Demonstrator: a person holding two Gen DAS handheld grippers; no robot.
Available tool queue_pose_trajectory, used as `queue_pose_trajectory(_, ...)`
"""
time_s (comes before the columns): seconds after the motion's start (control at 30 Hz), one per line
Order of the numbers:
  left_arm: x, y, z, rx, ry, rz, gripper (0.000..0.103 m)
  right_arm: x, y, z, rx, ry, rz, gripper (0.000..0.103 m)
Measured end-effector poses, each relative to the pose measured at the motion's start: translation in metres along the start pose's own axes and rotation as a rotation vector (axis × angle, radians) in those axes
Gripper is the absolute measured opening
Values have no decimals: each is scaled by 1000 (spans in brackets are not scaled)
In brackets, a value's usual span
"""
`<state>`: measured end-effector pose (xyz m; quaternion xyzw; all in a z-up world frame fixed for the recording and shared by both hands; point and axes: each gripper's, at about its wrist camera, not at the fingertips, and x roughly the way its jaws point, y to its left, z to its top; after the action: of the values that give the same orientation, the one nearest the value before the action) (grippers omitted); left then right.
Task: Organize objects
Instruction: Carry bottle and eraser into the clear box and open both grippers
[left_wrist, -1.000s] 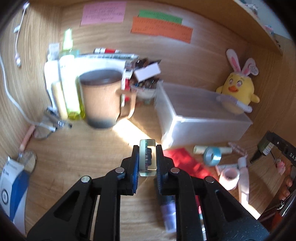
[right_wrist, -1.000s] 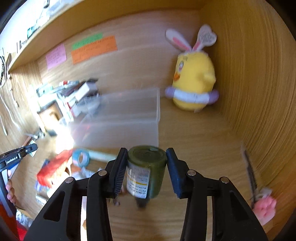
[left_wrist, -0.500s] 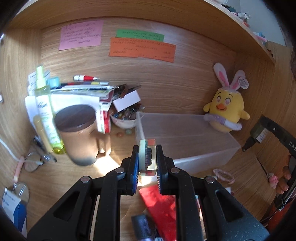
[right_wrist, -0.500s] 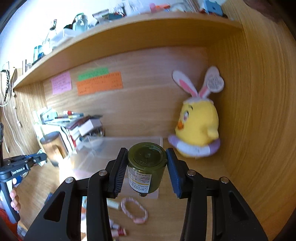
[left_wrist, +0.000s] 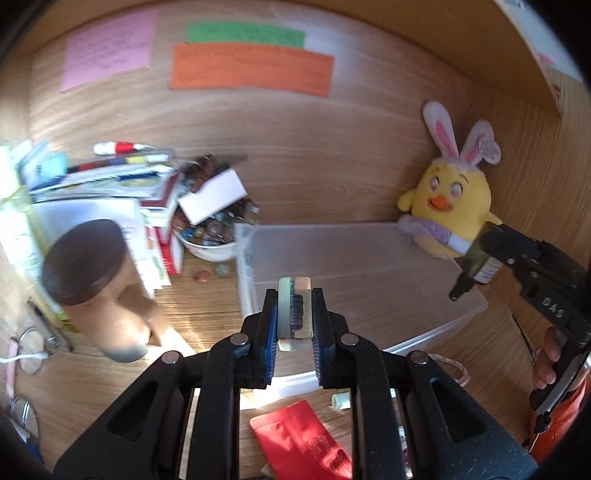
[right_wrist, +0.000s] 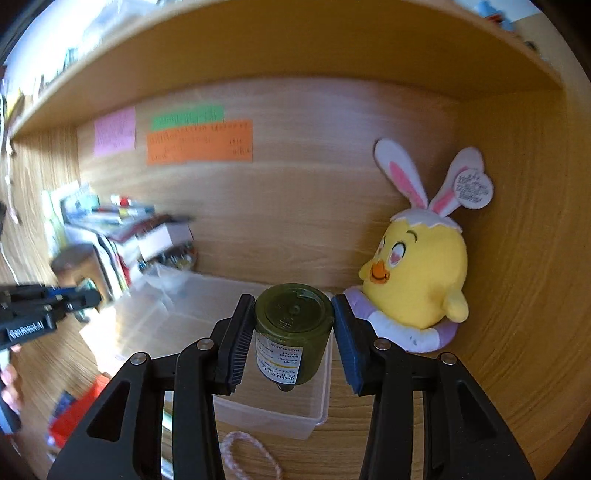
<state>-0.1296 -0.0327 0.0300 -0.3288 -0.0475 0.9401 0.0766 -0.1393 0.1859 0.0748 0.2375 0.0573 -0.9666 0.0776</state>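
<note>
My left gripper (left_wrist: 294, 325) pinches a clear block (left_wrist: 294, 314). My right gripper (right_wrist: 293, 336) clamps a green bottle (right_wrist: 291, 332), with the clear bin (right_wrist: 258, 417) beyond the fingertips.

Books (right_wrist: 110, 229) and mug (right_wrist: 74, 264) are blurred; red packet (left_wrist: 301, 443) partly hidden.

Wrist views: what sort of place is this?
Probably a home desk nook under a shelf: sticky notes on the wooden back panel, stacked books, a chick plush beside a clear bin.

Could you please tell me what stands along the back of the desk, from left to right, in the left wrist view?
Brown mug → stack of books → white bowl → clear plastic bin → yellow plush chick.
</note>
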Motion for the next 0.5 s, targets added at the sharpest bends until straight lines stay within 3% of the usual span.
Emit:
queue_pose_trajectory(0.23, 35, -6, 3, 45, 85, 0, 16, 34, 9, -10, -37, 88, -12, 39)
queue_pose_trajectory(0.5, 56, -9, 8, 82, 125, -5, 16, 53, 25, -8, -96, 126, -15, 39)
